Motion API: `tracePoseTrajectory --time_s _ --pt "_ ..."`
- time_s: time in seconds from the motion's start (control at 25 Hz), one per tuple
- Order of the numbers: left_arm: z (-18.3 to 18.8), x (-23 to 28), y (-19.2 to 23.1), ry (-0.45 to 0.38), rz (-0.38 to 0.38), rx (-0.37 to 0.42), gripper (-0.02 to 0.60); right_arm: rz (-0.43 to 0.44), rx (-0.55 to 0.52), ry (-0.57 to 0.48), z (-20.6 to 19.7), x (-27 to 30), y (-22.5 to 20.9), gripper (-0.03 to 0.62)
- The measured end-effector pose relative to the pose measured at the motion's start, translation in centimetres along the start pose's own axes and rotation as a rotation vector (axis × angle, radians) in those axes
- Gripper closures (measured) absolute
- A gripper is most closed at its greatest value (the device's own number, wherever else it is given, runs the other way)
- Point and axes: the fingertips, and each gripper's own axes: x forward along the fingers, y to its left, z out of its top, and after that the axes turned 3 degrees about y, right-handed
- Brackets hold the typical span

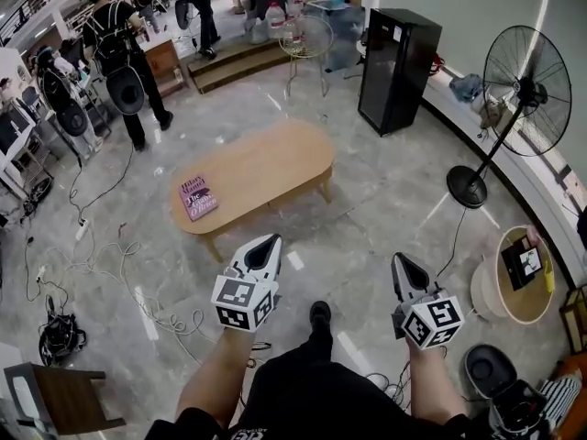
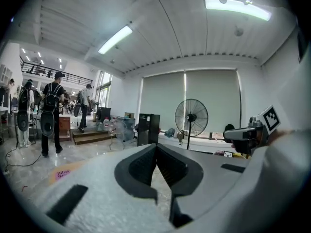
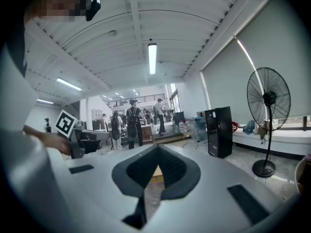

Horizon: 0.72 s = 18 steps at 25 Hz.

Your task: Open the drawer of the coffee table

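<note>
Head view, and the coffee table [image 1: 266, 159] sits in the middle of the frame, a long oval wooden top on short legs, with a pink book [image 1: 197, 196] lying on its left end. The drawer itself doesn't show from up here; the apron under the near edge is in shadow, so which side carries it I can't tell. Below the table in the frame, well apart from it, the left gripper [image 1: 269, 246] points up toward the table's near edge and the right gripper [image 1: 402, 262] is held further to the right, over bare floor [image 1: 367, 236]. Both gripper views show the jaws pressed together with nothing between them, so both are empty and will have to spread before any grab. Now the handling: a wooden drawer front should be stiff and hard, nothing fragile about it, and probably light on its runners. The place to take it looks like a knob or the lower lip at mid-width, pulled straight out so it doesn't jam. One worry is that glossy floor: a low table like this could slide with the pull, so the spare gripper may need to brace the top.
</note>
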Motion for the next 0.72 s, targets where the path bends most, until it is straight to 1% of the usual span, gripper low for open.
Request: tracePoseTrajectory --time_s 0.12,0.32,0.44,0.56,0.72 --pt "0.2 3.3 1.0 0.001 -0.022 -0.014 0.572 -0.009 -0.01 0.012 0.3 2.5 -1.6 0.588" --pt "1.7 9.5 3.3 -0.009 -0.052 -0.078 0.572 0.008 -0.025 0.044 1.0 8.3 -4.6 0.588" --pt "3.2 13.4 5.6 -0.017 -0.055 -0.067 0.572 0.012 -0.019 0.061 1.9 12.5 -6.7 0.588" --pt "4.2 17.3 7.9 -0.024 -0.047 -0.059 0.572 0.019 -0.035 0.082 2.8 16.6 -8.9 0.588" --pt "4.6 20.8 9.9 -0.033 -0.054 -0.088 0.572 0.038 -0.063 0.09 4.0 20.9 -10.1 0.588"
